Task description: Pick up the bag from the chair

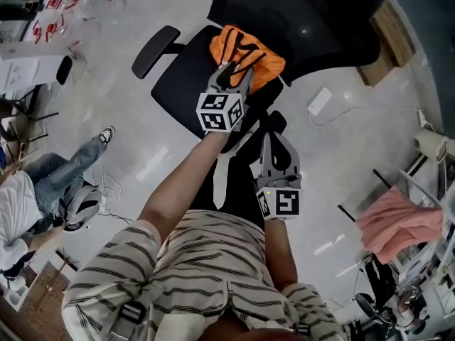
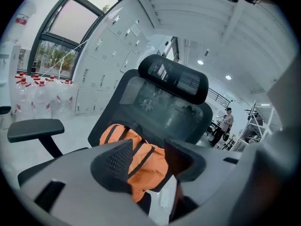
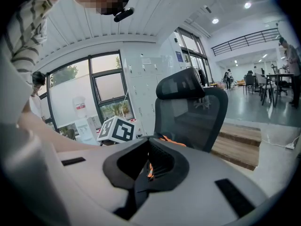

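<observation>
Grey right gripper [image 1: 274, 137], lower centre, has its jaws pressed together on nothing. Above it, the left gripper [image 1: 235, 74] is spread apart at the near edge of the orange fabric bag with black straps [image 1: 250, 54], which lies on the black mesh office chair [image 1: 178, 84]; bare seat leftward.

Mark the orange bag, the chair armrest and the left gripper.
orange bag [image 1: 261, 57]: head view, on its bare orange fabric.
chair armrest [image 1: 155, 50]: head view, middle of its black pad.
left gripper [image 1: 238, 71]: head view, midway between its fingers, which stand apart.
</observation>
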### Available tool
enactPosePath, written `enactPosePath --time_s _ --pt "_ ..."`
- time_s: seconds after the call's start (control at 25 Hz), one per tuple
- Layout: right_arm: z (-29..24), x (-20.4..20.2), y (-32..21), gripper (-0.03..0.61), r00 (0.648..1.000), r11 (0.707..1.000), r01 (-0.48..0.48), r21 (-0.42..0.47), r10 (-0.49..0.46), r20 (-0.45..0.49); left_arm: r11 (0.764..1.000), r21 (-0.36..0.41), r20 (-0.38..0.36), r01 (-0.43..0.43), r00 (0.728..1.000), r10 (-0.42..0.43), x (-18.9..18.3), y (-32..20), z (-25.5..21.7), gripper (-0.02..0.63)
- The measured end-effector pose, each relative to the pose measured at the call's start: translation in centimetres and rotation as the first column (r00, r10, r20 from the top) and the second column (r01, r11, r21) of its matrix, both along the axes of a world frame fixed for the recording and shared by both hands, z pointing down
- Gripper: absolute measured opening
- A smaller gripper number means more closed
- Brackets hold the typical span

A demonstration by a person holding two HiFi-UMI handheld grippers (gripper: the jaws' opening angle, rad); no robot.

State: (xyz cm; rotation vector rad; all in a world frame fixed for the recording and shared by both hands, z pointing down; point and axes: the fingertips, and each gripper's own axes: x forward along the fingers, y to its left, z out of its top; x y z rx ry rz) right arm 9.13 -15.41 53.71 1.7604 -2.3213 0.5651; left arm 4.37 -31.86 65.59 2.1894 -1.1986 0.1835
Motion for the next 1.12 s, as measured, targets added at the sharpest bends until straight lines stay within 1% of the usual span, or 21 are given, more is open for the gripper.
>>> enactPosePath --time_s 0.44,0.68,0.96,1.12 --pt "0.4 0.5 0.0 0.012 1.000 1.000 -0.007 -0.009 0.007 -0.002 1.000 -0.019 -0.044 0.011 0.999 -0.012 1.0 -2.1 1.0 0.219" --pt "0.8 1.2 0.1 0.012 1.000 1.000 -0.015 -0.016 0.015 -0.004 0.998 -0.048 -0.087 0.047 0.995 -0.052 0.7 -3.4 2.0 0.219" --pt "1.0 1.4 -0.1 0.012 1.000 1.000 -0.015 -0.021 0.015 -0.004 0.996 -0.063 -0.125 0.059 0.990 -0.067 0.8 -4.5 2.4 0.219" --pt "1.1 1.6 -0.2 0.012 1.000 1.000 -0.015 -0.022 0.015 -0.005 0.995 -0.072 -0.165 0.067 0.983 -0.078 1.0 -5.1 2.6 0.219"
